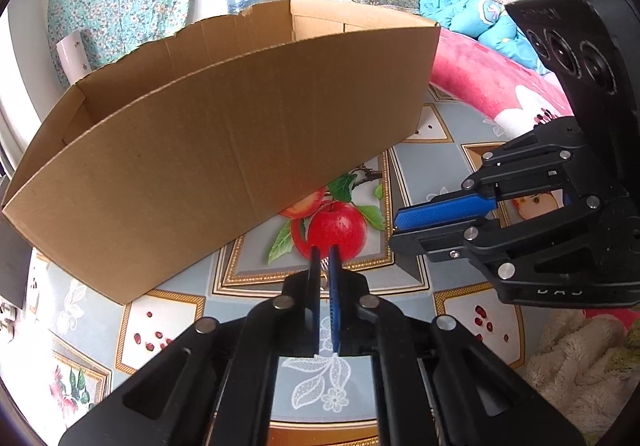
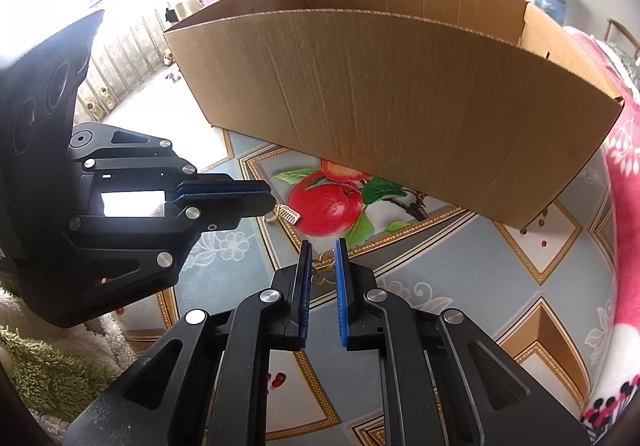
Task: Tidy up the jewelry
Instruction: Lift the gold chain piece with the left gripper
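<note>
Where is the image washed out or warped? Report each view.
Left wrist view: evenly lit and sharp, but the fisheye bows the cardboard box into an arc, and the frame corners go dark. Right wrist view: the upper left is blown out by bright daylight, and the box's straight walls curve the same way.

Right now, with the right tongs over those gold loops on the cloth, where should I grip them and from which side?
Grip the gold loops at the far loop, from above. They lie flat on the cloth, already between the open pads of the right tongs; a sideways approach would likely just push the thin wire along.
</note>
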